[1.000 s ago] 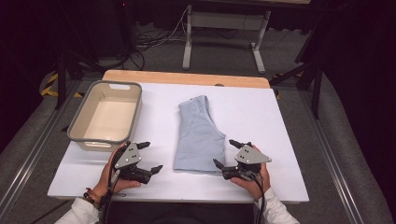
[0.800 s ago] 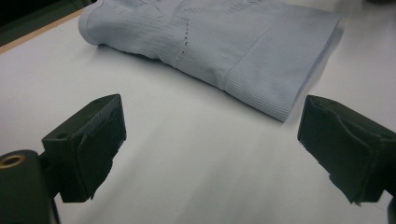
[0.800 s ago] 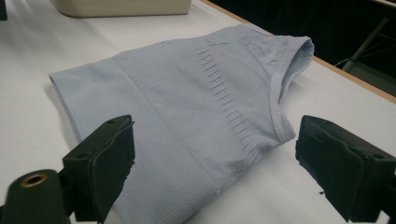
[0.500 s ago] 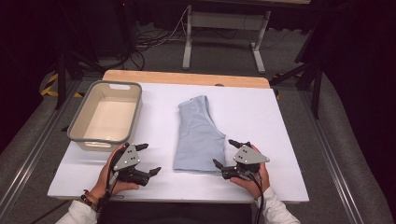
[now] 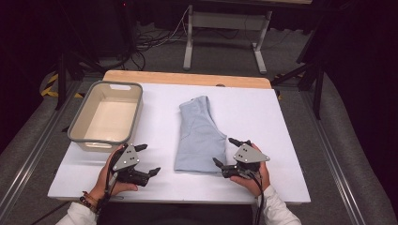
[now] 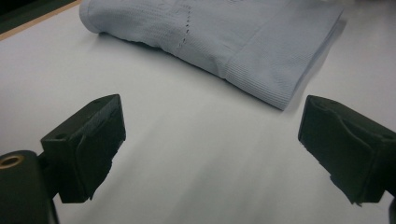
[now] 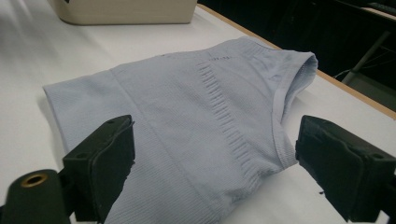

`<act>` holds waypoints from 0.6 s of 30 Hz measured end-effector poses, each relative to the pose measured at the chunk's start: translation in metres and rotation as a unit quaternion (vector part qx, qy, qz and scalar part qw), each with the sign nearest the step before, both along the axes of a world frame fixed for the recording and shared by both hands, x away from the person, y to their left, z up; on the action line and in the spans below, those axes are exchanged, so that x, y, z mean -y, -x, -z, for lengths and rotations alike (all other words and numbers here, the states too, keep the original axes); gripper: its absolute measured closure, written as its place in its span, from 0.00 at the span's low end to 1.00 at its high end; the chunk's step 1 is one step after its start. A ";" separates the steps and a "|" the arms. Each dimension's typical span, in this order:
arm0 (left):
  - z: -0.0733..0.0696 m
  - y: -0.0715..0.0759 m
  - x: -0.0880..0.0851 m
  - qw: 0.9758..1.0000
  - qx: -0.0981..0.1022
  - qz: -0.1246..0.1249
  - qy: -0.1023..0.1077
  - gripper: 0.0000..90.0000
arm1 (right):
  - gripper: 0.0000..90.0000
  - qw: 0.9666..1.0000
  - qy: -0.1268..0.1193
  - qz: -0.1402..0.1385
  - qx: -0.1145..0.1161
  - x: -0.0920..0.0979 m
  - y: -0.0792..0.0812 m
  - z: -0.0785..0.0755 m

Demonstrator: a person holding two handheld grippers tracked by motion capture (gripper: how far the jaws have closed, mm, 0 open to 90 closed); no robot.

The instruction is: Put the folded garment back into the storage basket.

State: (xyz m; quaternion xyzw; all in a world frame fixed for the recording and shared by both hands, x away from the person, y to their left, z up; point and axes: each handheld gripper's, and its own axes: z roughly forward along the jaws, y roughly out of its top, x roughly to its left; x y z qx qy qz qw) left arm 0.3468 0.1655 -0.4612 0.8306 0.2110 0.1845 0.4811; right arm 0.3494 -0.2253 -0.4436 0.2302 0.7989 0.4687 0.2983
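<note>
Folded light-blue knitted garment (image 5: 199, 136): flat on the white rectangular table top (image 5: 286, 122), near the middle, long axis running away from the person, ribbed hem at the near end. Narrower far end close to the bare wooden strip (image 5: 187, 78) along the table's far edge.

Left gripper (image 5: 145, 161): held in the left hand (image 5: 110, 180) at the near edge of the table, left of the garment and apart from it. Jaws spread wide, empty. In the left gripper view (image 6: 210, 149): bare white surface between the two black jaws, garment's ribbed hem corner (image 6: 275, 88) ahead and toward the right jaw, no contact.

Right gripper (image 5: 226, 152): held in the right hand (image 5: 256, 176) at the garment's near right corner. Jaws spread wide, gripping nothing, pointing left toward the fabric. In the right gripper view (image 7: 212, 168): light-blue knit (image 7: 187, 112) between and beyond both jaws, ribbed seam down the centre, rolled edge at the far right. Contact between jaw tips and cloth: cannot tell.

Beige rectangular plastic bin with grey rim (image 5: 77, 133): on the left part of the table, well apart from the garment, just beyond the left gripper. Interior empty. Lower wall of the same bin (image 7: 126, 16) visible at the top of the right gripper view.

Grey three-cornered plate on top of each gripper. Black cable trailing from each toward the person.
</note>
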 end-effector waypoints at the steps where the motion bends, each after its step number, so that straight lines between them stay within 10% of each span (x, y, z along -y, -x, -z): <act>1: 0.000 0.000 0.000 1.000 -0.001 0.000 0.000 0.09 | 0.14 1.000 -0.002 0.001 0.001 0.001 0.000 0.000; 18: 0.000 -0.002 0.007 1.000 0.001 0.008 -0.008 0.10 | 0.14 0.999 -0.007 0.027 -0.020 0.012 0.000 0.000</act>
